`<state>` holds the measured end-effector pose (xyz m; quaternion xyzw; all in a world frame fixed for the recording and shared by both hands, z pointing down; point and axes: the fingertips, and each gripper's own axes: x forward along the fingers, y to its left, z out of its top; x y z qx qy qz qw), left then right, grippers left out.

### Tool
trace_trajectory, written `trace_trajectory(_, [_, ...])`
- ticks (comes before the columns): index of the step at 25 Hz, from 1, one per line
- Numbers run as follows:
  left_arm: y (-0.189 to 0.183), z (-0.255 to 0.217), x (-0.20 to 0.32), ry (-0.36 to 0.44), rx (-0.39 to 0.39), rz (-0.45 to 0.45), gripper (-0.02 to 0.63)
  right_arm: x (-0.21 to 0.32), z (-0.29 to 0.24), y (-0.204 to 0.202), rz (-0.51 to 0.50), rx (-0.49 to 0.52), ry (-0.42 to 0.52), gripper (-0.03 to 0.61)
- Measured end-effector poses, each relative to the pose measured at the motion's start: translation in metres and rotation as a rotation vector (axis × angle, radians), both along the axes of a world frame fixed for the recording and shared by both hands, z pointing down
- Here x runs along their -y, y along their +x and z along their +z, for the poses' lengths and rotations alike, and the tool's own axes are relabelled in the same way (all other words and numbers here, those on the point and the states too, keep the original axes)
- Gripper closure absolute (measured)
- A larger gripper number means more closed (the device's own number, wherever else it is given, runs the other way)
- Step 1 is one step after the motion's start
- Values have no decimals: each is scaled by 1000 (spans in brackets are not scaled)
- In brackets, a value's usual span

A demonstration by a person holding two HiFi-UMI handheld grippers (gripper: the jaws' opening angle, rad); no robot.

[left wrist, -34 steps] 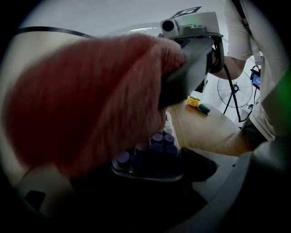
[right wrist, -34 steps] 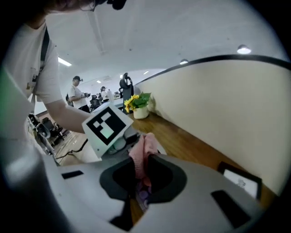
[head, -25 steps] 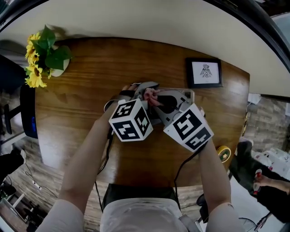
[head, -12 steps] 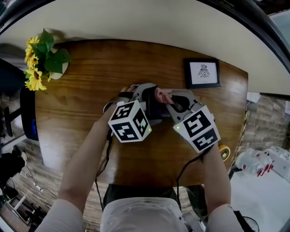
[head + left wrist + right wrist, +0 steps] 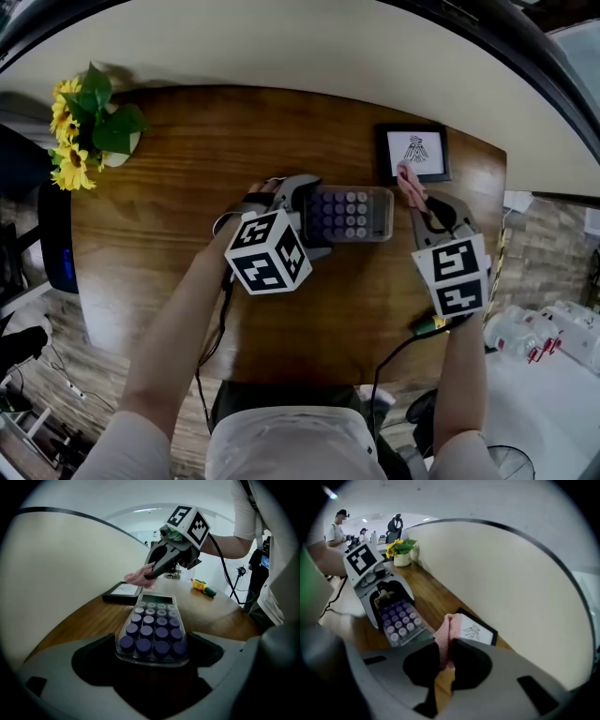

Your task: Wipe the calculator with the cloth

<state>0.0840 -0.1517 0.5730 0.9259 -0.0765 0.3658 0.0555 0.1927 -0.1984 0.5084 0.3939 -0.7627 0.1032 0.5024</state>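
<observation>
We are finding the calculator (image 5: 352,215) lying flat, keys up, near the middle of the wooden tabletop (image 5: 178,178). The left gripper (image 5: 151,645) is clamping its near end, one jaw pressing against each long edge. The right gripper (image 5: 446,652) is pinching a pink cloth (image 5: 446,637), its jaws pressing together on the fabric. We are seeing that gripper hovering beyond the calculator's far end, with the cloth clear of the keys and close to a black picture frame (image 5: 413,153). Sunflowers (image 5: 75,122) are standing at the tabletop's far left corner.
</observation>
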Motion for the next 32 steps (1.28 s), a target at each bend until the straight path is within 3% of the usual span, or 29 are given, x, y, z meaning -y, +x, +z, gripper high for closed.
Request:
trace_trajectory(3, [0,0,0,2,-1,2,137,4,-33,-25,11,192,62,552])
trace_trajectory(5, [0,0,0,2,-2,3,137,-4,-45,-64,-41,343,62,552])
trace_trajectory(7, [0,0,1,3,-3,2,137,-17,-43,-105,-112,433,29,552])
trace_trajectory(10, [0,0,0,4,-4,1,137,-35,-24,-150,-190,459,-27,551])
trace_trajectory(14, [0,0,0,6,-5,3,137,-47,8,-172,-185,496,-103,549])
trace_trajectory(17, [1,-1,0,7,-6,4,137,-50,26,-165,-164,453,-156,551])
trace_trajectory(22, [-1,-1,1,9,-9,3,137,-48,30,-144,-147,345,-125,551])
trace_trajectory(27, [-1,-1,0,8,-8,4,137,-44,30,-97,-39,318,-120,551])
trace_trajectory(32, [0,0,0,7,-8,3,137,-39,29,-41,45,221,-102,552])
